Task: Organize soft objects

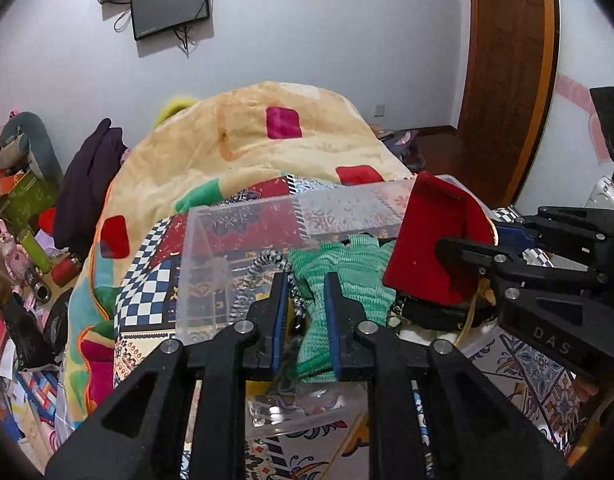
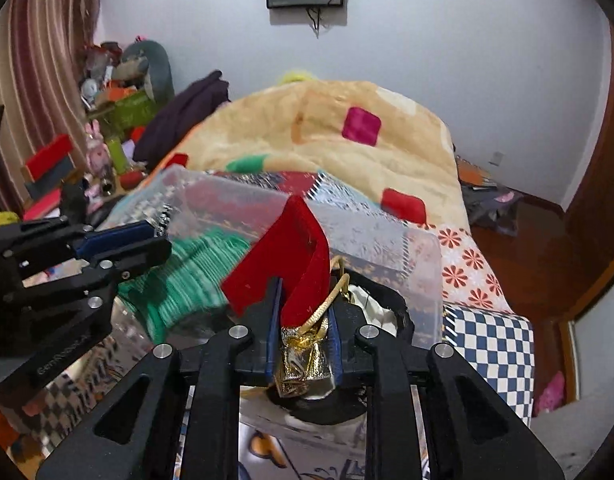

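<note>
Box rim point(image 1: 291, 204) surrounds green knit point(image 1: 347, 276); right hand-held gripper point(image 2: 303, 320) grips red pouch point(image 2: 295, 256).

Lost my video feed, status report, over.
Left gripper shut on green cloth. Right gripper shut on red pouch. Both over clear box. Nothing blocking.

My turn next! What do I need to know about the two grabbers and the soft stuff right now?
Left gripper: shut on the green knit cloth, over the clear plastic box.
Right gripper: shut on the red velvet pouch with its gold part, also over the box.
Done: both soft things are at the box, which sits on the patterned bedspread.
Left: lower each one in, let go, then look for more soft things.
</note>
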Demonstrator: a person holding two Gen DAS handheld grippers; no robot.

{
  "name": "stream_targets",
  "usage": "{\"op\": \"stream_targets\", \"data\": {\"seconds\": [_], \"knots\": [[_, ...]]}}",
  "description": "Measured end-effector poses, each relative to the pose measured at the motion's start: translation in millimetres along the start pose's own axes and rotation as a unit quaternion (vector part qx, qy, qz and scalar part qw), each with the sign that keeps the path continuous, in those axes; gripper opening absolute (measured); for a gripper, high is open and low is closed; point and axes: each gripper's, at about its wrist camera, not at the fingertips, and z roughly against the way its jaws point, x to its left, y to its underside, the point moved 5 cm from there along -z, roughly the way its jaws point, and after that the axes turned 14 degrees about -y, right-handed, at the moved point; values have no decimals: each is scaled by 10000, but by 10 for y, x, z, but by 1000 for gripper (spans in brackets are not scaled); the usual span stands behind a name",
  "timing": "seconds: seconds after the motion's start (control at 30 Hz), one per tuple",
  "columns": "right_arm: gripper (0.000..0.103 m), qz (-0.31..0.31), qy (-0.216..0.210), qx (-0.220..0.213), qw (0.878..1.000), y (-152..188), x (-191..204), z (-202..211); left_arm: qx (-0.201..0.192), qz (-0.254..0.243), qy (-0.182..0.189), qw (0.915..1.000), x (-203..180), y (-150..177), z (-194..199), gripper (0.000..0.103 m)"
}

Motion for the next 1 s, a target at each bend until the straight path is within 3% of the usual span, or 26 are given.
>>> {"op": "stream_targets", "data": {"seconds": [0.07, 0.17, 0.23, 0.57, 0.9, 1.0], "knots": [[24, 32, 58, 79, 9999, 5, -9, -11, 7, -9, 16, 10000, 11, 15, 1, 34], [42, 101, 137, 129, 9998, 19, 4, 20, -73, 32, 39, 10000, 53, 36, 68, 47], [58, 157, 183, 82, 9997, 19, 17, 72, -136, 39, 64, 9999, 83, 44, 135, 51], [63, 357, 182, -489, 9980, -117, 143, 544, -728, 458, 107, 9962, 290, -64, 679, 55], [63, 306, -302, -1543, 9871, -231, 415, 1366, -1628, 924, 58, 9823, 491, -193, 1522, 67], [73, 293, -441, -1702, 9840, -199, 494, 1508, -1783, 969, 116, 9791, 497, -162, 1694, 74]]}}
